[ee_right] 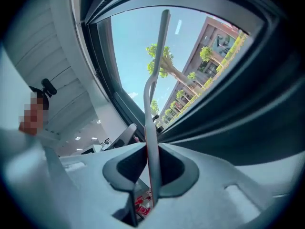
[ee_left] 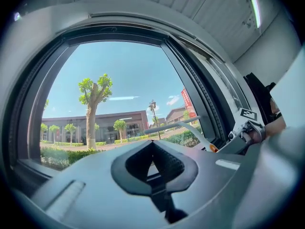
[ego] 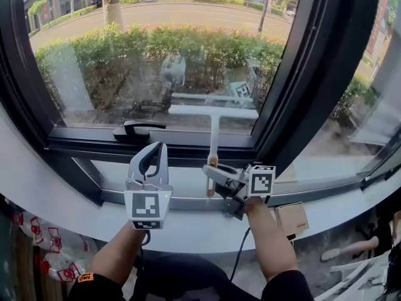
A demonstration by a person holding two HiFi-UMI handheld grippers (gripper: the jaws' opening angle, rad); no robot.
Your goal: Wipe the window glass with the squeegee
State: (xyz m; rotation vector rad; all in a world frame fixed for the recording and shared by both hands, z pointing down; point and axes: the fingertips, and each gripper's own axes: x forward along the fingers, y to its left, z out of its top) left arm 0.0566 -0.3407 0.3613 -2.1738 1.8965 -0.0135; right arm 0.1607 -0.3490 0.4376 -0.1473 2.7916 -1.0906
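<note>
Grips the squeegee low on its handle with the right gripper, jaws closed firmly on the thin shaft. Lays the crossbar seemingly flat against the window glass near the bottom edge, toward the lower right corner. Carries nothing in the left gripper: jaws pinched together, pointing up just below the bottom frame. Probably light and stiff, with a soft wiping edge. Best held low on the handle, as here; may twist in the jaws under uneven pressure.
</note>
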